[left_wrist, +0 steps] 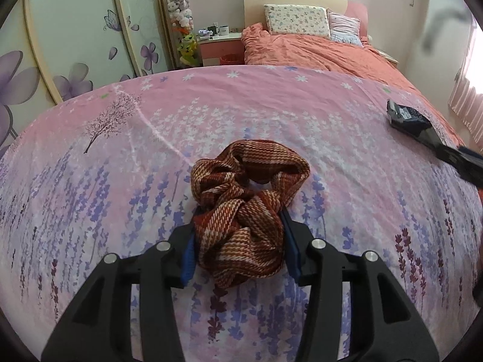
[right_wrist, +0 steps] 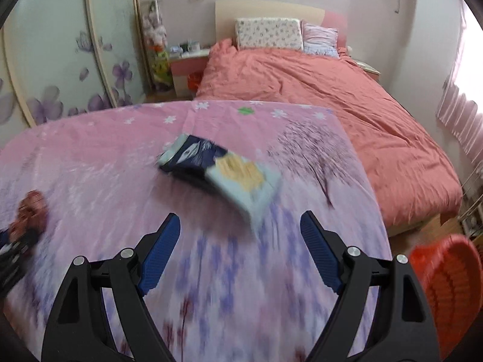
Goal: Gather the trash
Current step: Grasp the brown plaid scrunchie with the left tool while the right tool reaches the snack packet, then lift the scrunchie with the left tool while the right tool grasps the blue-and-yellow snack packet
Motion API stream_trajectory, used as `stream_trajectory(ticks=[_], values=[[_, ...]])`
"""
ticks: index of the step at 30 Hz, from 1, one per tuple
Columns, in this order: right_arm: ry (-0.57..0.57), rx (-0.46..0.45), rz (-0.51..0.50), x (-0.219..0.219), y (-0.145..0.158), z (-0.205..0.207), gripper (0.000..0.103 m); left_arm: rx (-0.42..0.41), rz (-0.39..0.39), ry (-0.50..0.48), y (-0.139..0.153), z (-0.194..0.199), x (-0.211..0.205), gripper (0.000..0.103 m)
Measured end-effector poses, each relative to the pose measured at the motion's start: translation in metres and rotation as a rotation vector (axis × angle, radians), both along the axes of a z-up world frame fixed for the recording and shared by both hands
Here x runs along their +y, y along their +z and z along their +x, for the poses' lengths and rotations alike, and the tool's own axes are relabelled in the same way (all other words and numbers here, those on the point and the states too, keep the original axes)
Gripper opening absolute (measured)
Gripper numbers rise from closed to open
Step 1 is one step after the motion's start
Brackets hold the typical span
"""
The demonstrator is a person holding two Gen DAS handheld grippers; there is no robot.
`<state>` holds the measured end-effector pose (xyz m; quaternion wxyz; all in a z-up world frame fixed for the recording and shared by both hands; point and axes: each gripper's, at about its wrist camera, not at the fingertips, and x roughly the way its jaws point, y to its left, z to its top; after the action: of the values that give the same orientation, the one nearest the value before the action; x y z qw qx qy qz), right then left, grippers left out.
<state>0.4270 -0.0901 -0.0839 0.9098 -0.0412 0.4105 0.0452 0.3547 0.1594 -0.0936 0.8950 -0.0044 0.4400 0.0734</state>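
A red-brown plaid scrunchie lies on the pink flowered sheet. My left gripper is shut on its near half, with both blue pads pressing into the fabric. A dark blue and pale snack packet lies flat on the sheet, just ahead of my right gripper. That gripper hovers open with nothing between its fingers. In the left wrist view the same packet shows at the far right. In the blurred right wrist view the scrunchie appears at the left edge.
An orange plastic basket stands on the floor off the sheet's right edge. Behind is a bed with a salmon duvet and pillows. A pink nightstand and a flowered wardrobe stand at the back left.
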Motion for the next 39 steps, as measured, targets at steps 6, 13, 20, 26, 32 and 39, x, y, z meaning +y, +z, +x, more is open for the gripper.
stream_trajectory(ticks=[6, 13, 20, 26, 32, 39], values=[[-0.038, 0.018, -0.032, 0.001, -0.003, 0.002, 0.039, 0.000, -0.006, 0.003, -0.001, 0.001, 0.003, 0.048], [-0.035, 0.043, 0.027, -0.003, 0.000, -0.044, 0.030, 0.000, -0.002, 0.003, 0.000, 0.001, 0.002, 0.048], [0.029, 0.092, 0.095, 0.003, 0.007, -0.095, 0.063, 0.000, 0.000, 0.004, -0.001, 0.002, 0.000, 0.048], [0.090, 0.024, 0.033, 0.024, 0.015, -0.101, 0.081, 0.000, 0.000, 0.004, -0.001, 0.002, 0.000, 0.048], [0.032, -0.037, 0.113, 0.026, 0.030, -0.099, 0.081, 0.000, 0.008, 0.005, -0.001, 0.001, -0.001, 0.049], [-0.107, -0.026, 0.058, 0.049, 0.018, -0.060, 0.086, 0.000, 0.005, 0.005, -0.001, 0.001, -0.002, 0.049]])
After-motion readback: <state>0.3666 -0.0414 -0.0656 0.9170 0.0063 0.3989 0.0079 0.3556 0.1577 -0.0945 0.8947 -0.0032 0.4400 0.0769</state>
